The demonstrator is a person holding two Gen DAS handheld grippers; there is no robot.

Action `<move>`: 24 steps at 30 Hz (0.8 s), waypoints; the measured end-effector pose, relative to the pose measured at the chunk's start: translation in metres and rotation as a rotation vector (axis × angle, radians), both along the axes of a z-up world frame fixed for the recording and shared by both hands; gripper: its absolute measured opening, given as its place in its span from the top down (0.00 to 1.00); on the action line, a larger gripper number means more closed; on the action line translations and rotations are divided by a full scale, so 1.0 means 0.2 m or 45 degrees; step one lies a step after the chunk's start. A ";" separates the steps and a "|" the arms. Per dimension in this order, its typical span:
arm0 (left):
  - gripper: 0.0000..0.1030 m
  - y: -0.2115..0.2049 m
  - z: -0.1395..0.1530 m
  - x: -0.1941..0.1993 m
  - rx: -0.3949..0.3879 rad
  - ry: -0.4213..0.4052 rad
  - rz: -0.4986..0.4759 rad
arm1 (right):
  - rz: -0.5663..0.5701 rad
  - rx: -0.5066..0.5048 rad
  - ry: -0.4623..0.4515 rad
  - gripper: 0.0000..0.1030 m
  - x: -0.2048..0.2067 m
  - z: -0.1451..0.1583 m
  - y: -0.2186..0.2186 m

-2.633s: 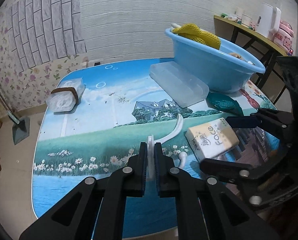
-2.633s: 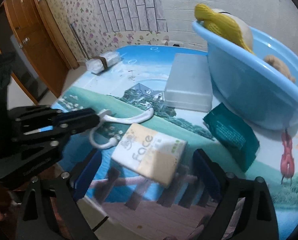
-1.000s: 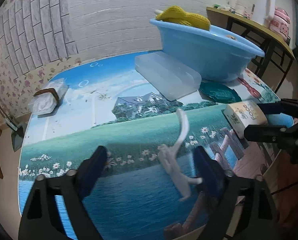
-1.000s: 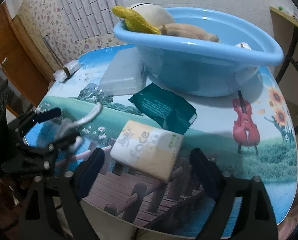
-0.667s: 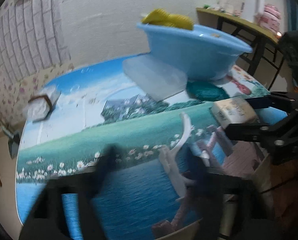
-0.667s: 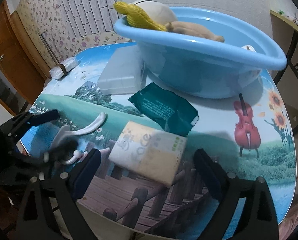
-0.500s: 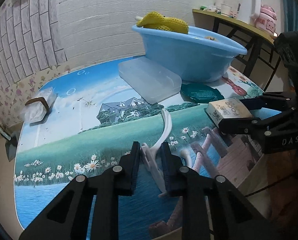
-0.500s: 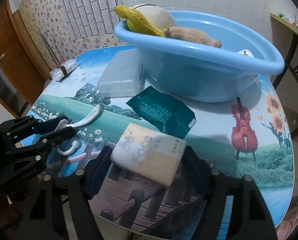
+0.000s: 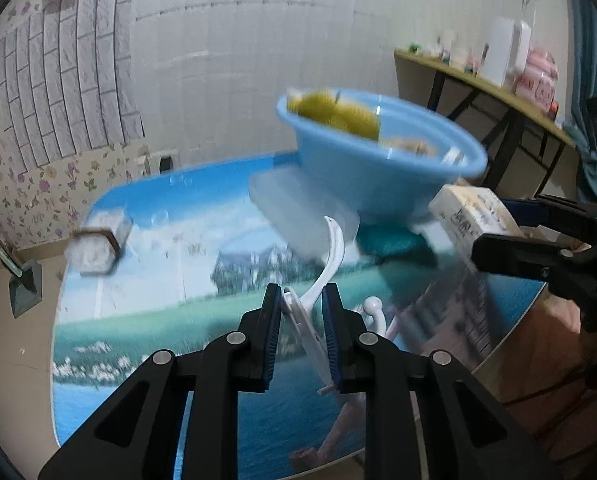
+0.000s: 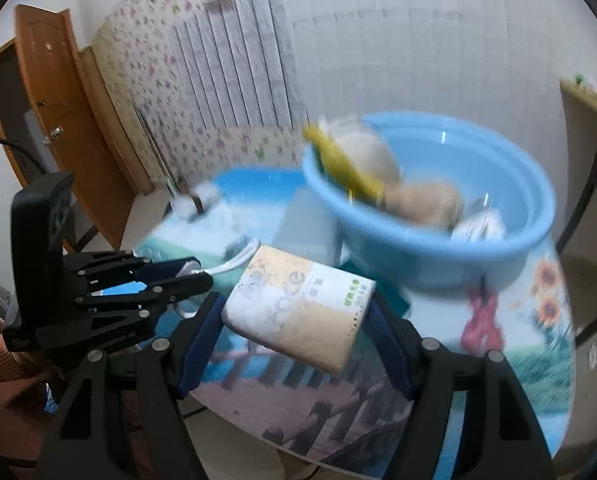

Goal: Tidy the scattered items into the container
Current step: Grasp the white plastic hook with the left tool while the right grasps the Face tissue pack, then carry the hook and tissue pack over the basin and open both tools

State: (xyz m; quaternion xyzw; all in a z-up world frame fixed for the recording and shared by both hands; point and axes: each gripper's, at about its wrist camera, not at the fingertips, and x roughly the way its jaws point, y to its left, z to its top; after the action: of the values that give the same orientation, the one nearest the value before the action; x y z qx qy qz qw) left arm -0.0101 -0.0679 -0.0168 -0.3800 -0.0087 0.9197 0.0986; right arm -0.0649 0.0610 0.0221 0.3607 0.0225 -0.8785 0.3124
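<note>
Above table, left gripper clamps hanger, right gripper tissues.

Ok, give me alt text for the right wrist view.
The right claw grips a tissue pack by its ends, lifted above a scenic-print table. Behind sits a blue basin holding a yellow cloth and other blurred items; at left, the left claw clamps a white hanger.
</note>
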 end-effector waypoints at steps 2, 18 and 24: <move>0.81 0.01 0.07 -0.01 0.003 0.037 -0.008 | -0.007 -0.021 0.058 0.31 0.00 0.08 0.03; 0.81 0.25 0.32 -0.33 0.006 0.165 -0.127 | -0.140 -0.054 0.088 0.31 -0.29 0.13 0.22; 0.81 0.36 0.31 -0.46 0.011 0.144 -0.181 | -0.166 -0.033 0.086 0.31 -0.39 0.09 0.27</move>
State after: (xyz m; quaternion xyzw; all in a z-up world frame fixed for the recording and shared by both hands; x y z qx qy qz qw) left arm -0.1014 0.0040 0.0448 -0.3267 0.0201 0.9302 0.1658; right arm -0.1434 0.1155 0.0398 0.3273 -0.0018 -0.9089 0.2583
